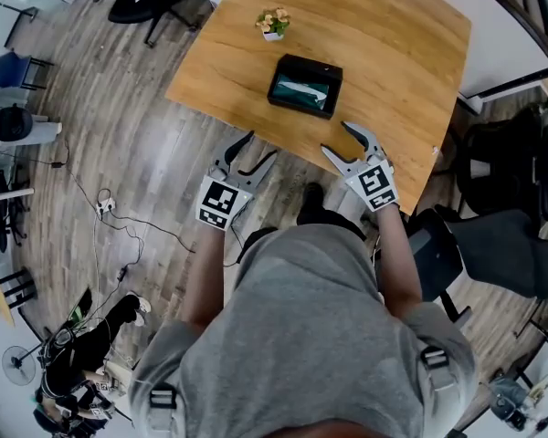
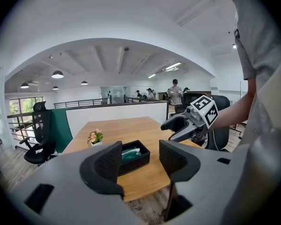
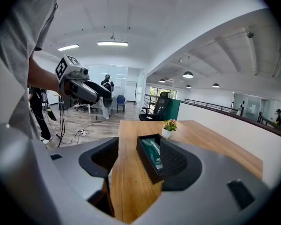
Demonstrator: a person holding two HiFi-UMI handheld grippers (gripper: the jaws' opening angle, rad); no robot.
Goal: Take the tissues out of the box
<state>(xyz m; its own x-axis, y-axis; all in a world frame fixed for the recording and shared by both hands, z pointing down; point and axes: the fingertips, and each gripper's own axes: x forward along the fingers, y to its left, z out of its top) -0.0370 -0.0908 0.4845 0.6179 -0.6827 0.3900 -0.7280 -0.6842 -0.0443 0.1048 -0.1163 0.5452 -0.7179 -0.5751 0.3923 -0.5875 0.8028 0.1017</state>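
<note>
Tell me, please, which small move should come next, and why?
Probably move the right gripper forward over the black box: it and the left gripper are open, empty, short of the box, and the green tissue pack lies inside untouched.

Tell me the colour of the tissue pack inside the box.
The tissue pack is teal green; head view shows it best.

In the right gripper view a jaw blocks one long side of the black box (image 3: 145,162) and part of the green tissue pack (image 3: 153,151). Left gripper view, same deal: a jaw hides the box's left end, and the people at the back (image 2: 175,92) are too tiny to make out.
</note>
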